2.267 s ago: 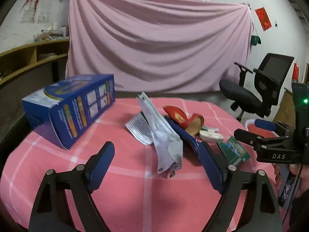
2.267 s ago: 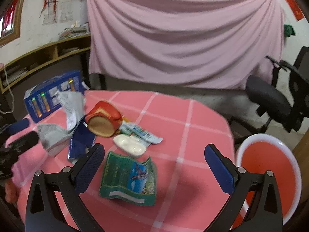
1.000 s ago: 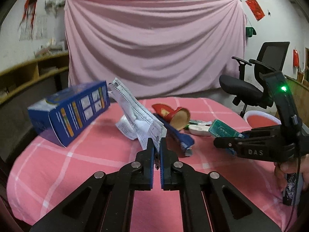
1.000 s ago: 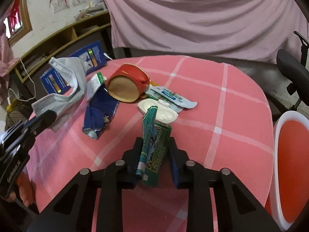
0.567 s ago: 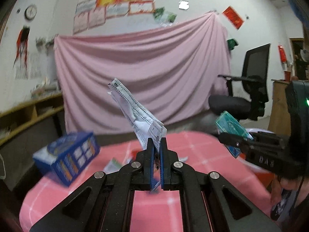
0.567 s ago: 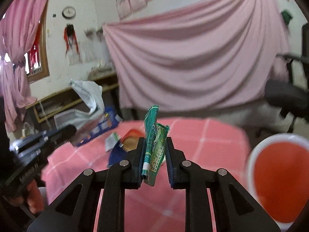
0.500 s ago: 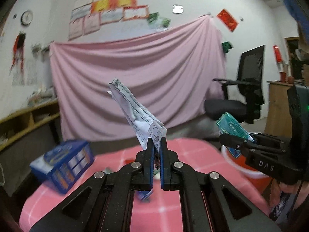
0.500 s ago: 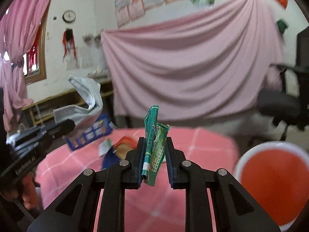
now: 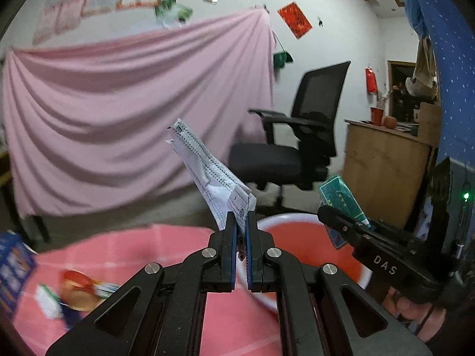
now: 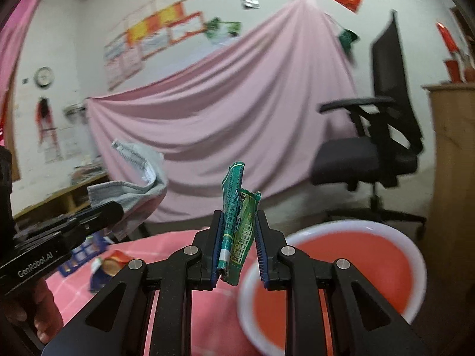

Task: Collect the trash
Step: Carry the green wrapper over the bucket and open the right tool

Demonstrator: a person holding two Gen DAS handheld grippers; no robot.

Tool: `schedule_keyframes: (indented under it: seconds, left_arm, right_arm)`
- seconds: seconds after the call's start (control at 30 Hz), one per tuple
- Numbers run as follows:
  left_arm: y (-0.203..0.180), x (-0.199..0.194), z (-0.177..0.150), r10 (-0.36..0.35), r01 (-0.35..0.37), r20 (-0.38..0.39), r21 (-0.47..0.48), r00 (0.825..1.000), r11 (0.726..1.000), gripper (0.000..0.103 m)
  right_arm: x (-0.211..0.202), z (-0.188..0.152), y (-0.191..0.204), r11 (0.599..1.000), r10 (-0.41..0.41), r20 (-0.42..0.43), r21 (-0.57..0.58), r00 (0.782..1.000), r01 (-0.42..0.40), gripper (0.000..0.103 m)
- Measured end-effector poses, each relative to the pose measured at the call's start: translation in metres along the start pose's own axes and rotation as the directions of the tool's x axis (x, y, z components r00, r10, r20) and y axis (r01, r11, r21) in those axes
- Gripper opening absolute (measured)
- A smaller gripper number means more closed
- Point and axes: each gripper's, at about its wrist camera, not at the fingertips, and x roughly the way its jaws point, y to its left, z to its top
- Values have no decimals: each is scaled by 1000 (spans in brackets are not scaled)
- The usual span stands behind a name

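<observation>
My left gripper point(image 9: 242, 228) is shut on a crumpled grey-white printed paper point(image 9: 207, 172) that sticks up from its tips. My right gripper point(image 10: 237, 237) has a folded green wrapper point(image 10: 239, 216) upright between its pads, and its jaws are opening slightly while the pads still touch the wrapper. A red bin with a white rim point(image 10: 332, 267) lies just ahead and below, to the right of the table. In the left wrist view the bin point(image 9: 297, 237) sits behind the fingers, with the right gripper point(image 9: 329, 216) and green wrapper point(image 9: 341, 195) over its right side.
The pink checked table point(image 9: 133, 252) still carries a red cup point(image 9: 77, 290) and a blue box at its left edge, both blurred. A black office chair point(image 9: 297, 154) stands behind the bin. A wooden cabinet point(image 9: 380, 172) is at the right, and a pink drape covers the back wall.
Both grippers have risen and swung right, away from the table's trash and over towards the red bin, each carrying its piece. The right jaws have parted a little.
</observation>
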Motion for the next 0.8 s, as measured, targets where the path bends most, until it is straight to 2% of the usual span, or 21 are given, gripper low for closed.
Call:
schedule_keyframes:
  seconds: [0.23, 0.3, 0.47, 0.53, 0.57, 0.6, 0.67, 0.73, 0.8]
  left_arm:
    - [-16, 53, 10, -92, 81, -131, -88, 987, 993, 3]
    - [-21, 67, 12, -108, 93, -166, -96, 980, 991, 3]
    - [-18, 76, 7, -145, 120, -213, -126, 966, 985, 4]
    - [-16, 74, 3, -148, 121, -226, -130, 963, 984, 6]
    - [-15, 75, 2, -142, 115, -232, -128, 962, 985, 7]
    - [-15, 76, 3, -135, 108, -237, -123, 962, 987, 8]
    - [-14, 75, 2, -131, 104, -234, -123, 963, 987, 11]
    - [-12, 72, 2, -124, 97, -226, -126, 966, 987, 18]
    - [-7, 67, 3, -110, 84, -209, -131, 972, 988, 28]
  right_arm:
    - [6, -9, -45, 989, -108, -93, 95, 990, 117, 21]
    - [7, -11, -55, 983, -130, -118, 113, 984, 144, 28]
    - [9, -13, -65, 974, -152, -156, 143, 976, 174, 34]
    - [8, -13, -66, 971, -159, -164, 153, 974, 184, 42]
    - [8, -13, -68, 969, -160, -166, 160, 973, 186, 50]
    - [8, -13, -68, 968, -164, -168, 162, 972, 192, 53]
    - [8, -13, -68, 967, -173, -172, 158, 970, 200, 53]
    - [9, -13, -68, 965, -182, -175, 158, 968, 210, 54]
    - [9, -12, -68, 963, -189, -176, 161, 966, 218, 62]
